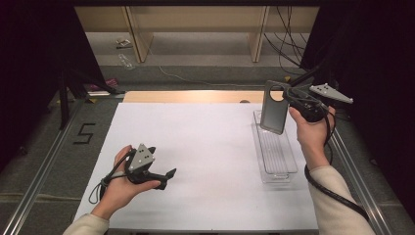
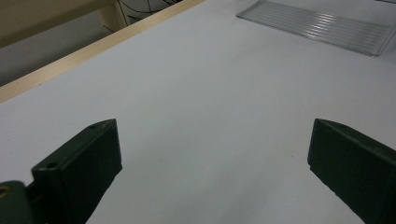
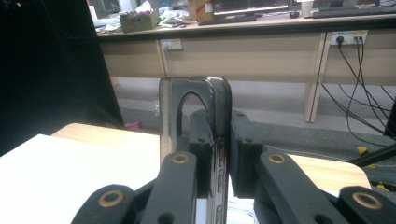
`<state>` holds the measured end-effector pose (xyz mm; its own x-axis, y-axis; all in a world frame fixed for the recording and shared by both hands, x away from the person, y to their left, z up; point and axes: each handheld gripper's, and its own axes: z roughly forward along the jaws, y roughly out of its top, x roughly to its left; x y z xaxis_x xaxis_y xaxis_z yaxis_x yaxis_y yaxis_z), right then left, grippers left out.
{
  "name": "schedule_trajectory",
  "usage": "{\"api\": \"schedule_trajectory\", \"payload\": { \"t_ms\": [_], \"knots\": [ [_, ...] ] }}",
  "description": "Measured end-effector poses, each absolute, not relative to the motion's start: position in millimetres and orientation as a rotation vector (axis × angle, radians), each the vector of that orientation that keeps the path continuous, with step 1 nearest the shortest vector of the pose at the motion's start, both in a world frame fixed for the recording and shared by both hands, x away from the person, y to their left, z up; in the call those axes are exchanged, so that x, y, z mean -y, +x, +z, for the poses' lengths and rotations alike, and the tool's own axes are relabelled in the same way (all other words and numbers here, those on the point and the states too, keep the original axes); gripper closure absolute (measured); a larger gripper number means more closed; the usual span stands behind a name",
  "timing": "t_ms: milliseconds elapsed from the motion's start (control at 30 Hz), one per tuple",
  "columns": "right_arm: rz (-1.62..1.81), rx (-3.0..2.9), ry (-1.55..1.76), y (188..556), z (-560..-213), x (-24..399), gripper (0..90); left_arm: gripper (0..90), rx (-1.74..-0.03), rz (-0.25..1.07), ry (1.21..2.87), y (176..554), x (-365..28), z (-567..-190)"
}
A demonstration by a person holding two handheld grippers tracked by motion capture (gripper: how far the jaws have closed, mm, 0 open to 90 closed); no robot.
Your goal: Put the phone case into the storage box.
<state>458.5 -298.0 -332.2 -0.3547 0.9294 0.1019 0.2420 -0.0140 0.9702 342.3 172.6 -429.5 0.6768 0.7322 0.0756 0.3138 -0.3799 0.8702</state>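
The right gripper (image 1: 288,98) sits in the upper right of the high view, raised above the table, and its jaws are clamped tight on a dark grey flat piece with a round cut-out near its top, a handled board or paddle by the look of it (image 1: 274,113). In the right gripper view the board (image 3: 217,121) is seen edge-on, a thin glossy slab running straight up the centre of the frame between the two black jaws, with the arch of its handle hole just left of centre.

The relation that matters is between this board and the clear ribbed plastic tray (image 1: 288,169) below it. In the high view the tray is a long narrow trough at the right of the white table (image 1: 195,147), its long axis running from the lower right up toward the top of the frame. The board hangs nearly upright over the tray's far end, its lower edge just inside or just above the tray's rim; I cannot tell whether it touches. Its long axis stands up while the tray's lies flat, so my judgement is that the next move turns on tipping the board down along the tray's length.

The left gripper (image 1: 164,178) rests low at the lower left of the high view, well apart from the tray, jaws spread wide with bare table between them; in the left gripper view the tray (image 2: 327,28) lies far off at the upper right. The right hand is plainly the nearer one.
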Motion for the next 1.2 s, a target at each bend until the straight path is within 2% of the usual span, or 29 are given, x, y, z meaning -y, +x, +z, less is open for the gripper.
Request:
{"api": "schedule_trajectory", "payload": {
  "t_ms": [1200],
  "knots": [
    [1.348, -1.655, 1.257, 480, -336, 300, 81.9, 2.5, -0.814, 0.573, 1.971, 343, -174, -430]
  ]
}}
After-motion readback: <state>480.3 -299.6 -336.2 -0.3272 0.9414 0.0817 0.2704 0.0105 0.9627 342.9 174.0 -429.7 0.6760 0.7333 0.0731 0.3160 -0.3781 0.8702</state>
